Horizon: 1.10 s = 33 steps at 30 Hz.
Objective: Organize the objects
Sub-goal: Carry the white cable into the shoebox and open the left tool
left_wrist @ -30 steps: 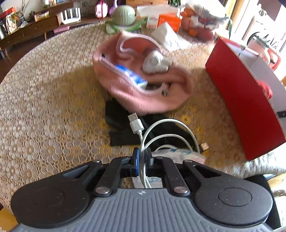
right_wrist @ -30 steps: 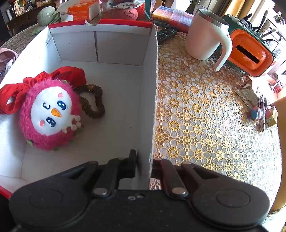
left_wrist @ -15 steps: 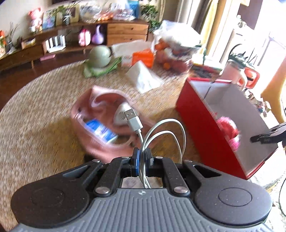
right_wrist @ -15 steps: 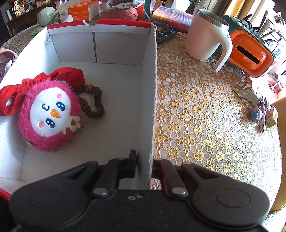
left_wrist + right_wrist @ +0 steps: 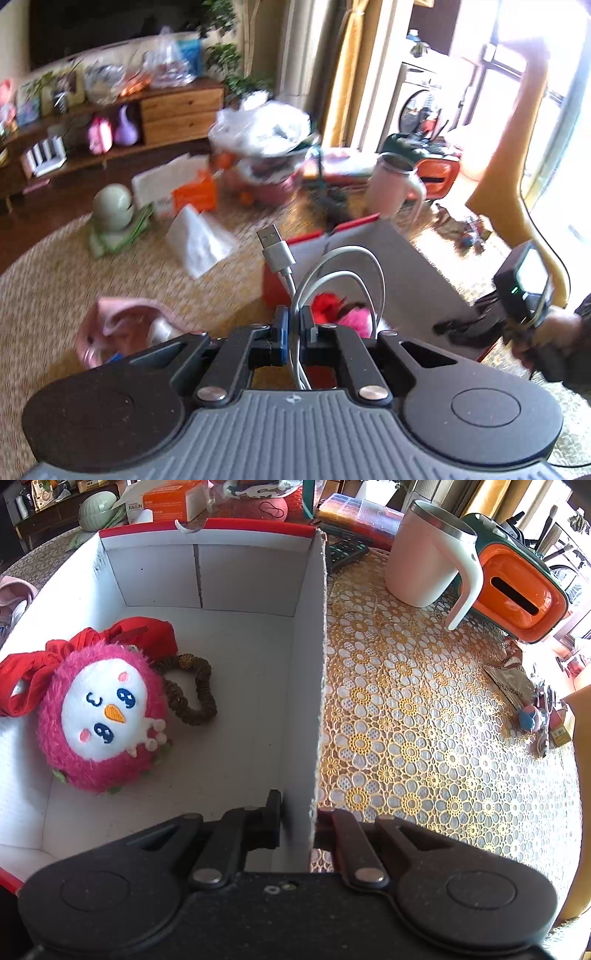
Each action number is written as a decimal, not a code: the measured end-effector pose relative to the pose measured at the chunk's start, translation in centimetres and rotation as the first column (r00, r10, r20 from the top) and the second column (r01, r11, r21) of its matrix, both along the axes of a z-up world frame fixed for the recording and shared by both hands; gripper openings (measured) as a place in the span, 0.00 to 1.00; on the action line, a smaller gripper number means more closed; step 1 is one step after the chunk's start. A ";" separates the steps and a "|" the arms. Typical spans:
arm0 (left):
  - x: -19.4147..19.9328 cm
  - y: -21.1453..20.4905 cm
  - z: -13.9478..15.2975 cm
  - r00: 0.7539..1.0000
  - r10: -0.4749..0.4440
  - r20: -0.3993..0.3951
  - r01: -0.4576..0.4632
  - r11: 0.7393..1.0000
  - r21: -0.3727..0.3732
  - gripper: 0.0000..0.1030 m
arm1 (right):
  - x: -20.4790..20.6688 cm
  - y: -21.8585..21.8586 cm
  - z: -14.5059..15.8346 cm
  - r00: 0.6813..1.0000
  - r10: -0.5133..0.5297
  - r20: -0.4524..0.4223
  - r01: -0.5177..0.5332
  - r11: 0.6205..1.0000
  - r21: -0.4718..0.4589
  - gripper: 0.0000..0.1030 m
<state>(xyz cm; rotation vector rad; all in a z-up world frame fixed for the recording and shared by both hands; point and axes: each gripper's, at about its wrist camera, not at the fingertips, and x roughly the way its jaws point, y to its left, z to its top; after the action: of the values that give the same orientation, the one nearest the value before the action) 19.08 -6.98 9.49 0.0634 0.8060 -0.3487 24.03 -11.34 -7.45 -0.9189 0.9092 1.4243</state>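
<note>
My left gripper (image 5: pixel 293 332) is shut on a coiled white USB cable (image 5: pixel 341 258), held in the air in front of the red box (image 5: pixel 406 266). Its USB plug (image 5: pixel 273 245) sticks up. My right gripper (image 5: pixel 297 823) is shut on the right wall of the red-and-white box (image 5: pixel 306 686). Inside the box lie a pink plush toy (image 5: pixel 99 716), a red cloth (image 5: pixel 136 633) and a brown scrunchie (image 5: pixel 192 690). The right gripper also shows in the left wrist view (image 5: pixel 469 326), at the box's near right side.
A pink pouch (image 5: pixel 122 325) lies on the table at lower left. A white mug (image 5: pixel 428 554) and an orange-green device (image 5: pixel 517 590) stand right of the box. An orange carton (image 5: pixel 194 194), a tissue (image 5: pixel 199 240) and a green round object (image 5: pixel 112 206) sit at the back.
My left gripper has lifted the cable from over the pink pouch and swung right toward the red box. The right gripper holds the box wall still.
</note>
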 end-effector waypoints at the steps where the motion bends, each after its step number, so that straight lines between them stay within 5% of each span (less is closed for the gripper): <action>1: 0.3 -0.7 0.1 1.000 -0.012 -0.002 0.012 1.000 -0.001 0.05 | 0.0 0.0 0.0 1.000 0.001 0.000 -0.001 1.000 0.000 0.07; 10: 3.2 -8.1 -2.4 0.993 -0.100 -0.065 0.098 0.995 -0.033 0.05 | -0.2 0.0 -0.1 1.000 0.005 -0.002 -0.005 1.000 -0.001 0.07; 18: 6.9 -11.4 -5.3 0.984 -0.091 -0.154 0.077 0.993 -0.094 0.05 | -0.1 0.1 0.0 1.000 0.008 -0.021 -0.008 1.000 0.000 0.06; 33: 11.2 -16.6 -12.0 0.960 -0.074 -0.268 0.071 0.997 -0.021 0.05 | 0.3 0.1 -0.2 0.999 0.020 -0.048 -0.020 1.000 -0.003 0.05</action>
<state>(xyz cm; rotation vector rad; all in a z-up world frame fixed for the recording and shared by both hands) 30.29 -23.63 -2.52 0.0354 1.0730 -0.4369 24.36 -11.29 -7.65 -0.9018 0.9403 1.4681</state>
